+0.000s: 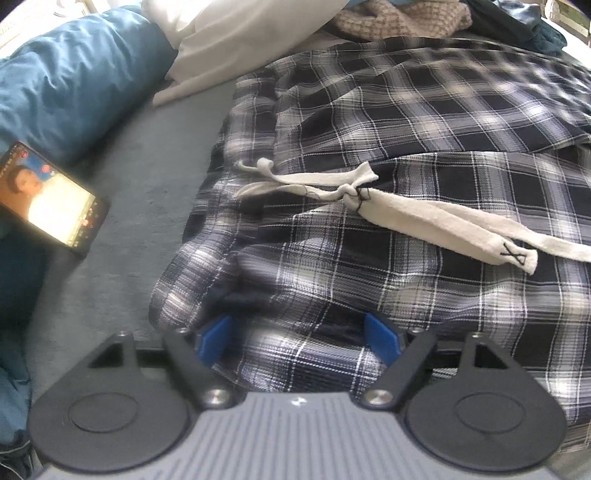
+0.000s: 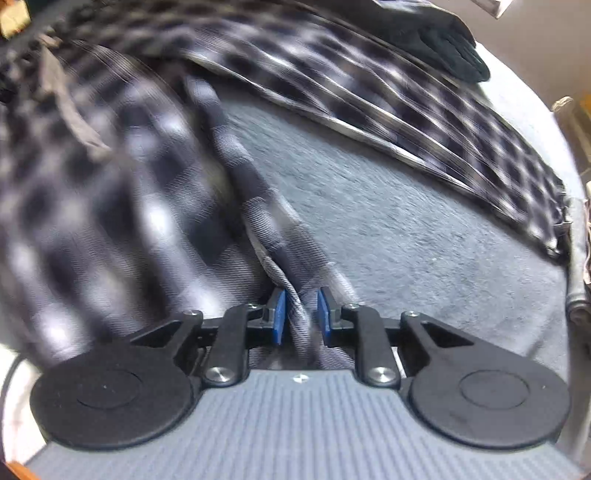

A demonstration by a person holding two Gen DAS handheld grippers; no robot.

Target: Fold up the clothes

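Two grippers are on one garment: plaid pyjama trousers (image 1: 388, 147) spread on a grey bed sheet (image 1: 147, 177), waistband end toward the left wrist camera, white drawstring (image 1: 369, 195) lying loose across the front. Left gripper (image 1: 299, 332) has its jaws spread wide, with plaid cloth lying between the blue pads (image 1: 212, 338); nothing is pinched, as far as this view shows. Right gripper (image 2: 301, 314) has its jaws nearly together on a bunched seam or edge of the same plaid trousers (image 2: 110, 184), held between the blue pads (image 2: 279, 317); the right view is motion-blurred, so detail of the far cloth is poor. Risks, as judgement: only one side is gripped, so a pull may drag the garment askew and give a crooked fold; the thin pinched edge may slip out; the loose drawstring may get caught inside the fold. A lit phone (image 1: 48, 199) lies on the sheet at left, near the trousers, beside a blue duvet (image 1: 74, 74), and could be swept by moving cloth. No containers in view; other clothes (image 1: 399, 18) are heaped at the far edge.
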